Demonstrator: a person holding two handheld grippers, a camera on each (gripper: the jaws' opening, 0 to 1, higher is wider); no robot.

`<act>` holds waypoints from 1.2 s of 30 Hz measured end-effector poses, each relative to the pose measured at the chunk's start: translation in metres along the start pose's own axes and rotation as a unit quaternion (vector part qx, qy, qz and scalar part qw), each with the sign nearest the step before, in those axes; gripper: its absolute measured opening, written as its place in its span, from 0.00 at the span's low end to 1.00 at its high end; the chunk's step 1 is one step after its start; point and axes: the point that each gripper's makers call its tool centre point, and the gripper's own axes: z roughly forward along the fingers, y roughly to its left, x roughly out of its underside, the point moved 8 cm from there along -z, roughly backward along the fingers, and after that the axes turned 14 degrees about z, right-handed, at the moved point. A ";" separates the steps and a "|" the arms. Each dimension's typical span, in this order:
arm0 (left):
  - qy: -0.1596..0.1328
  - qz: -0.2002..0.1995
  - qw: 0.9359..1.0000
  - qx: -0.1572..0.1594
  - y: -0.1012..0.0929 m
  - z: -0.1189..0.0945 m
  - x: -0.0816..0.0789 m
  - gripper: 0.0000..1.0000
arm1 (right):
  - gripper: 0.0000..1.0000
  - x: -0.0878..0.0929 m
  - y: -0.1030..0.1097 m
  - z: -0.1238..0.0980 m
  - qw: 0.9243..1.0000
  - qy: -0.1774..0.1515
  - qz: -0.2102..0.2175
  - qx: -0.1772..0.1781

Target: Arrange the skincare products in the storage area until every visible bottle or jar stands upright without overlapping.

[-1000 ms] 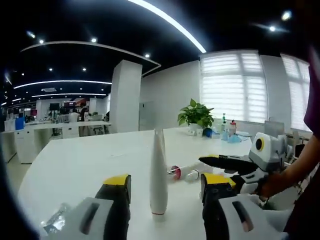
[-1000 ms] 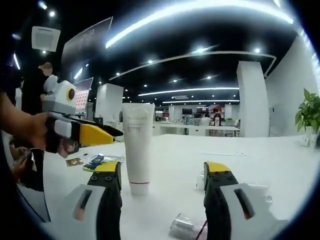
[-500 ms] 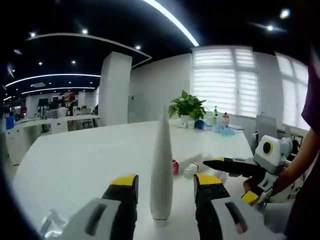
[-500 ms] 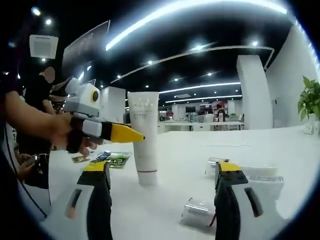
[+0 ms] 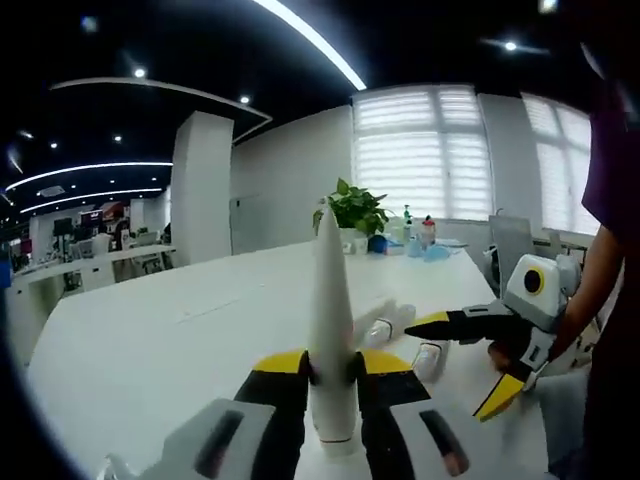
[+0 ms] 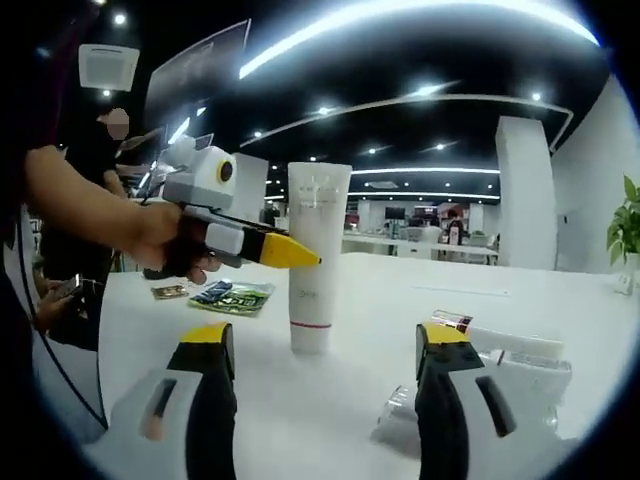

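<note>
The left gripper (image 5: 333, 375) has closed in since half a second ago: its yellow-tipped jaws, then spread either side of the white tube (image 5: 331, 320), now press against the tube's lower body just above its cap; the tube stands upright, cap down, on the white table (image 5: 150, 340). In the right gripper view the same gripper (image 6: 290, 252) shows at 10 o'clock, its yellow tips against the tube (image 6: 316, 255), held by a hand (image 6: 165, 235).

The right gripper (image 6: 320, 350) holds its jaws wide apart with nothing between them; in the left gripper view it (image 5: 470, 350) sits at 3 o'clock, jaws parted, one tip angled down.

Beyond the tube, several smaller skincare products (image 5: 395, 322) lie on their sides at 1 to 2 o'clock of the left jaws; in the right gripper view they (image 6: 500, 350) rest near the right jaw at 4 o'clock, close together, contact between them indeterminate. Sachets (image 6: 228, 293) lie flat at 9 o'clock. A potted plant (image 5: 350, 212) stands at the far table edge.

Assessment: the tube is now secured and may be repositioned; the fallen items remain to be stood up, so the task looks well short of done.
</note>
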 end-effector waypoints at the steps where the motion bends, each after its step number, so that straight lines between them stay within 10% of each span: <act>1: -0.002 0.002 1.000 0.008 0.002 0.001 0.000 0.18 | 0.72 0.000 0.000 0.000 1.000 0.001 0.000 0.000; 36: -0.063 -0.015 0.992 0.104 0.051 0.053 -0.002 0.12 | 0.65 0.000 0.000 0.001 1.000 -0.003 -0.009 0.003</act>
